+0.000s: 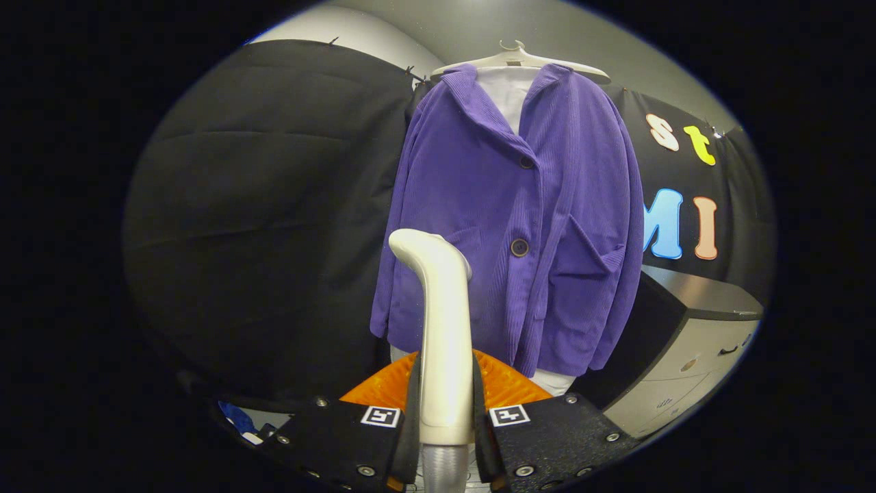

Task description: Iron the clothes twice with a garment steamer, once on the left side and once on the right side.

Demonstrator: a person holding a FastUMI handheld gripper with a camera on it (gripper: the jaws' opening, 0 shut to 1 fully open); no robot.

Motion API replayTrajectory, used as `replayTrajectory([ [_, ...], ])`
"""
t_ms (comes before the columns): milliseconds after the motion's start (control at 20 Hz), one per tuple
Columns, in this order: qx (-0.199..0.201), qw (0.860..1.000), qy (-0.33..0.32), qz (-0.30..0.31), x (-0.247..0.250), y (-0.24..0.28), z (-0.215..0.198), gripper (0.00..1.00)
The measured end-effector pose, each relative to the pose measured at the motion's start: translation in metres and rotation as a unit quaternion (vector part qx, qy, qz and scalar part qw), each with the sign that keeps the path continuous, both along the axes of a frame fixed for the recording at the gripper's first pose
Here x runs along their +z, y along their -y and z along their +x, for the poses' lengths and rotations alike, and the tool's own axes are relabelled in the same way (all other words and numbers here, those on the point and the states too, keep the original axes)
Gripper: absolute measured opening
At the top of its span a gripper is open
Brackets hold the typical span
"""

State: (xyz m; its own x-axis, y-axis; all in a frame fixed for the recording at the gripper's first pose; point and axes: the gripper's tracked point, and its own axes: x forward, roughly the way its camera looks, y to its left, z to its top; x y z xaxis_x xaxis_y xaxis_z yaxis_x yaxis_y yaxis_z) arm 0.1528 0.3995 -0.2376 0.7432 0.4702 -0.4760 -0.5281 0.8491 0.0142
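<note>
Garment steamer [443,322] upright, clamped by its handle between both fingers of my hand-held gripper [445,411]. Just beyond its head, purple corduroy jacket [540,226] on white hanger [520,58]. Grey drawer cabinet [691,356] beside the jacket.

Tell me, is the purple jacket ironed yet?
Picked up: the fingers are shut on the steamer, holding it upright. In hand: its head points at the lower left front of the purple jacket on its hanger; whether they touch is unclear. Left: nothing shows either side ironed yet.
</note>
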Motion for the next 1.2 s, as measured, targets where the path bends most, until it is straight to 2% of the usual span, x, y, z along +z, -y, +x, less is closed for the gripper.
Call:
replayTrajectory([
  [150, 0.016, 0.999, -0.017, -0.024, -0.030, 0.005, -0.017, 0.33],
  [350, 0.020, 0.998, -0.043, -0.051, -0.071, 0.020, -0.040, 0.33],
  [700, -0.001, 0.993, -0.093, -0.070, -0.121, 0.055, -0.069, 0.33],
  [900, -0.014, 0.994, -0.097, -0.052, -0.105, 0.079, -0.078, 0.33],
  [1200, -0.055, 0.996, -0.067, -0.003, -0.040, 0.136, -0.080, 0.33],
])
